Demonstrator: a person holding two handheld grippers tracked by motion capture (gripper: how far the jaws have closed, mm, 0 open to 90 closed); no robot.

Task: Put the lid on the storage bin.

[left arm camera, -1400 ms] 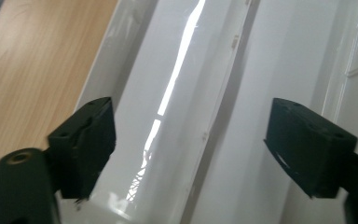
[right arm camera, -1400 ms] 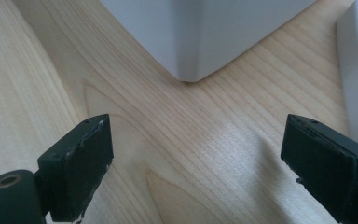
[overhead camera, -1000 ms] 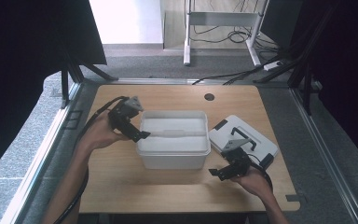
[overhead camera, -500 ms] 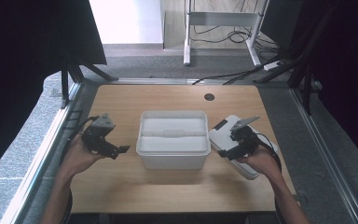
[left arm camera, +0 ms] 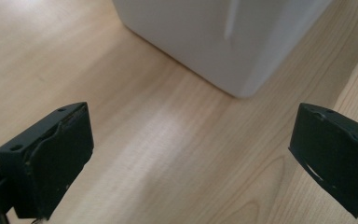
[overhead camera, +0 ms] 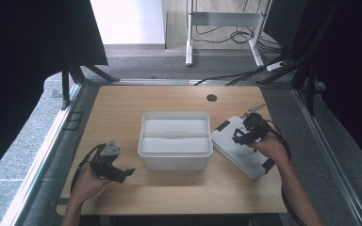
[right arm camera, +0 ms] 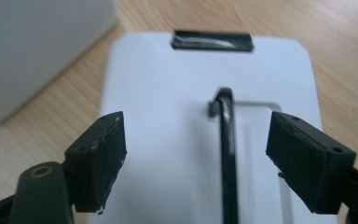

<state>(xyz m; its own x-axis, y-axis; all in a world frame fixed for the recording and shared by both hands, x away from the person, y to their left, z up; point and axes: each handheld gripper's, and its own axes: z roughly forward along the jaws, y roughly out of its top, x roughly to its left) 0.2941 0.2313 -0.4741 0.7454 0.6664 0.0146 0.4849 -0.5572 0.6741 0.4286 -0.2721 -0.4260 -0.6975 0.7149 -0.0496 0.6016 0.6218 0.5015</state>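
The right gripper [right arm camera: 193, 158] hangs over the white lid [overhead camera: 239, 147] at the frame's right, jaws closing but wide around its black handle [right arm camera: 227, 154] — next, pinch it. The left gripper [overhead camera: 122, 173] waits open, lower left.

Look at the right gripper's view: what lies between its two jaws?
The lid's black handle runs up between the open jaws of the right gripper, untouched by either. The jaws have just been closing.
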